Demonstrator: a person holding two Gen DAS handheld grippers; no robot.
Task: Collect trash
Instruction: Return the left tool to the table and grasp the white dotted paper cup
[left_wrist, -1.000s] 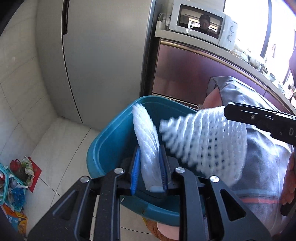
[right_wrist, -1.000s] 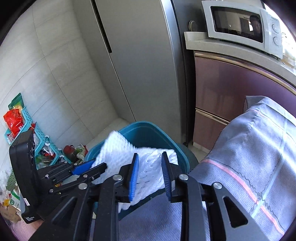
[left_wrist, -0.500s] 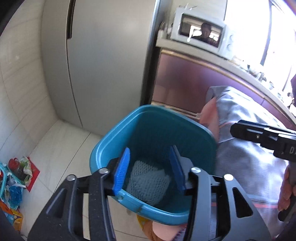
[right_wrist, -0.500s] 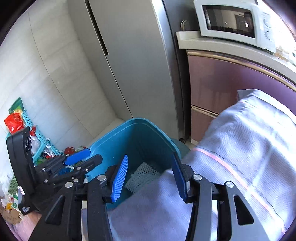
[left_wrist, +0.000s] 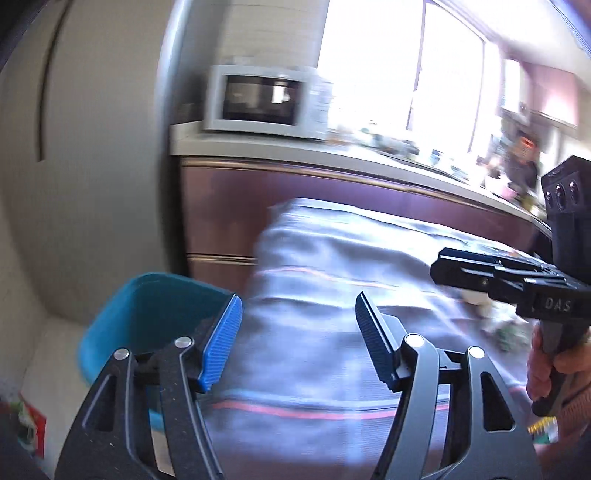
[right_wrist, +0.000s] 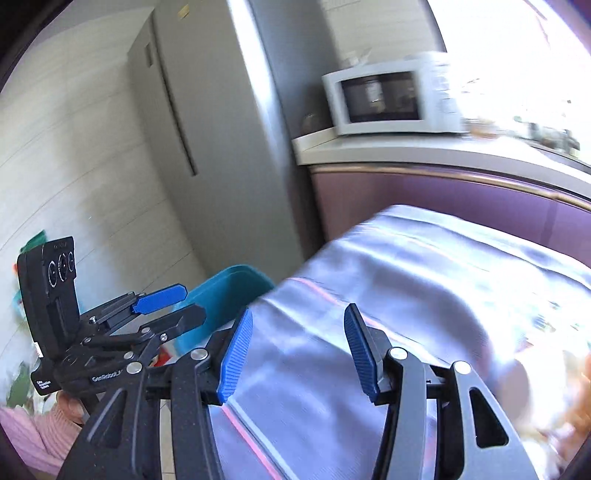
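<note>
Now both the left tongs (left_wrist: 297, 341) and right tongs (right_wrist: 297, 356) gape empty over the striped grey cloth (left_wrist: 332, 295), teal bin (left_wrist: 155, 314) beside its left edge.

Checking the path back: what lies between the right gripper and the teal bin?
In the right wrist view, the left gripper sits between the right gripper and the teal bin, overlapping its rim.

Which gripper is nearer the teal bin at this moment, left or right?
Left. The left gripper hangs open beside the teal bin, one finger in front of its rim. The right gripper, also open, sits farther over the grey tablecloth.
</note>
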